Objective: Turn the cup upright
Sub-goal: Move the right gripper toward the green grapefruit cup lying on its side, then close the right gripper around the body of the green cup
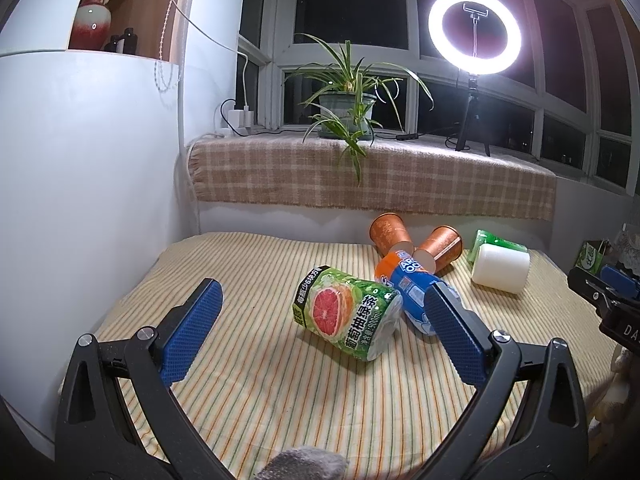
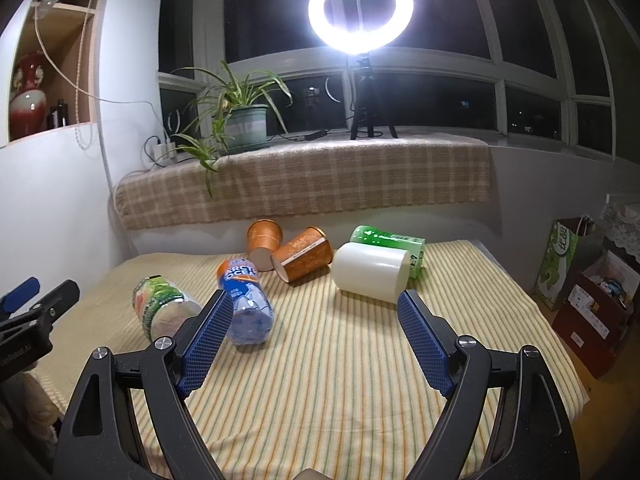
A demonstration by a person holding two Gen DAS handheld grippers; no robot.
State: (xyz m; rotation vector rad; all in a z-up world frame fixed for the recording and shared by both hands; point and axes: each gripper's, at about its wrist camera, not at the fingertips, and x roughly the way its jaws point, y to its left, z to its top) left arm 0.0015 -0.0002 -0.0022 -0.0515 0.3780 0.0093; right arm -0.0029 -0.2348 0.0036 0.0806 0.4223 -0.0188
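Observation:
Several cups lie on their sides on the striped cloth (image 1: 256, 392). A green grapefruit-label cup (image 1: 348, 314) lies just ahead of my open, empty left gripper (image 1: 324, 320). A blue and orange cup (image 1: 412, 288) lies beside it, against the right finger (image 1: 456, 336). Two orange paper cups (image 1: 390, 234) (image 1: 440, 246), a white cup (image 1: 500, 268) and a green cup (image 1: 492, 242) lie farther back. My right gripper (image 2: 316, 326) is open and empty, with the blue cup (image 2: 246, 300) by its left finger and the white cup (image 2: 372, 272) ahead on the right.
A plaid-covered sill (image 1: 372, 176) behind the table holds a potted plant (image 1: 348, 110) and a ring light on a tripod (image 1: 474, 32). A white wall (image 1: 80, 184) stands at left. Bags and boxes (image 2: 592, 292) sit on the floor at right.

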